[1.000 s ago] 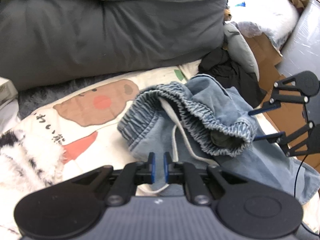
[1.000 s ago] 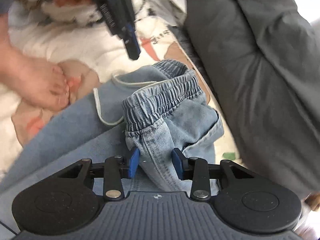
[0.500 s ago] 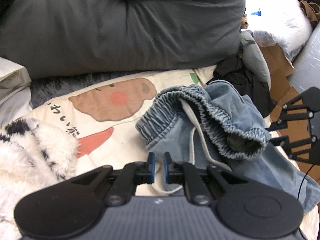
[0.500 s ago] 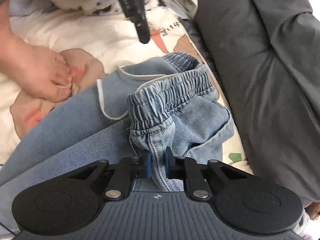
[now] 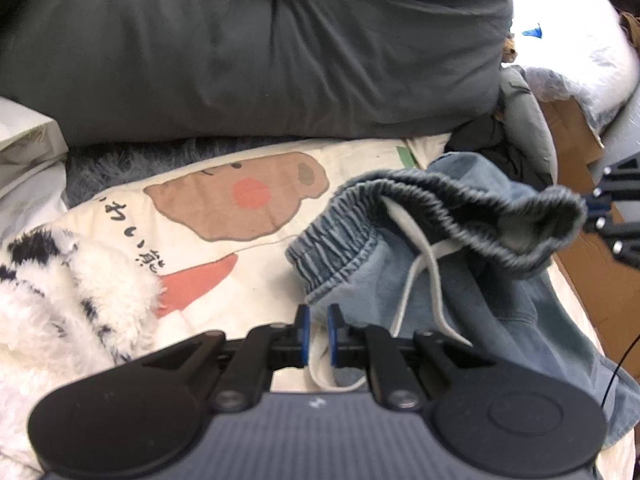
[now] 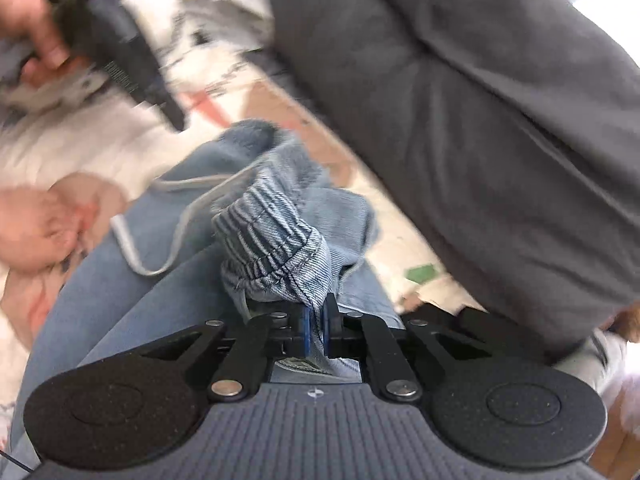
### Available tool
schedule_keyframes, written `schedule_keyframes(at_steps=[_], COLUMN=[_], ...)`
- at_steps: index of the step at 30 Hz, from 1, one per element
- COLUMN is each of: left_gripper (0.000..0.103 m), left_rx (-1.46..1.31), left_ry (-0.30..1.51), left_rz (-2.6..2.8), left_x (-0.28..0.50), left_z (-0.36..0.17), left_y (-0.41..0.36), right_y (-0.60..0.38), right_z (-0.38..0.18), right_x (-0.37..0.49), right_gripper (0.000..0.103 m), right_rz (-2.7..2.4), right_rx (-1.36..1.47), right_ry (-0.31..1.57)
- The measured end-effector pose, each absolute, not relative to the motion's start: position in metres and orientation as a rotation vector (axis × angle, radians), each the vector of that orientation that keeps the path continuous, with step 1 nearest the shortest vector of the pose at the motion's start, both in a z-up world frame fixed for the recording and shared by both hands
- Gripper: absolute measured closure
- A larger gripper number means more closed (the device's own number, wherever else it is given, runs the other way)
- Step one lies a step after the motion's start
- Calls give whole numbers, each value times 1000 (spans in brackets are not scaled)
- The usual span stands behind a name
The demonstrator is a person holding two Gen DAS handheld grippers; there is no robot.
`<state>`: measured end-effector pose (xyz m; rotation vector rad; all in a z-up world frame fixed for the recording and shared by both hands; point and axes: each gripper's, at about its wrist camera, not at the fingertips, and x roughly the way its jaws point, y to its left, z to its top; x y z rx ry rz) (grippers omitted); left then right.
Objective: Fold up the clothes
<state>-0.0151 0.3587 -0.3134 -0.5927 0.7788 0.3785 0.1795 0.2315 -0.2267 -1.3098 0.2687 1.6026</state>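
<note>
Light blue denim jeans [image 5: 460, 280] with an elastic waistband and a white drawstring [image 5: 416, 276] lie crumpled on a cream blanket. My right gripper [image 6: 316, 320] is shut on a bunched fold of the waistband [image 6: 272, 232], which is raised off the bed. It also shows at the right edge of the left wrist view [image 5: 612, 216]. My left gripper [image 5: 318, 334] hovers just short of the waistband's near corner, its jaws almost together with nothing clearly between them. From the right wrist it appears blurred [image 6: 174, 120], held by a hand [image 6: 36, 32].
A big grey duvet [image 5: 240, 48] runs along the back. The cream blanket [image 5: 240, 208] has a brown bear print. Fluffy black-and-white fabric [image 5: 60, 292] lies at left, cardboard [image 5: 568, 132] and dark clothes at right. A bare foot [image 6: 36, 232] rests beside the jeans.
My right gripper went from open around the waistband to shut on it and has pulled it up. The left gripper stayed nearly closed while the jeans shifted right in its view.
</note>
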Motion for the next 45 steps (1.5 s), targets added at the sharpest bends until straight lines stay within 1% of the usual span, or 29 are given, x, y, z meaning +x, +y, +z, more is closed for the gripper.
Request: schedule_keyframes(at_steps=[3,5,9,13,20,22,26,30,32,34,41,45], left_gripper=[93,90,89,82,76,75,68,67,59,54,49,49], left_rx=[-617,-633,-636,-636,-635,-635,-630,-637,-648,-629,-554,-544], left_ry=[783,786,767,746,709,698,693,700,713,745,814,817], left_rz=[394,405,375,340,280,262,234,219,214,215,178,167], left_x=[-12,-9,-2,6,20,24,33,43,47,52,54,48], left_z=[-318,-321,-320,-318,-315,-314,-315,-323,-328,-332,-338,-331], left_y=[363,365,361,356,348,345,340,337,336,328,294,290], right_y=[239,246,256,261,251,244,232,224,222,221,219,218], right_z=[-219,-215,-204,-194,-190,-193,-204,-217,-221,-224,-239,-248], right_x=[196,206,230,258,302,314,334,342,346,351,364,371], right_gripper=[101,101,101,101,103,103,103,103,103,103,103,103], right_rz=[1535,1487,1371,1257,1106,1074,1028,1011,1007,998,971,955], right_rx=[-1254,-1218,-1130,-1049,-963,-946,-902,-888,-880,-869,-877,-884], right_ry=[293,307,336,360,423,450,515,538,541,551,580,599])
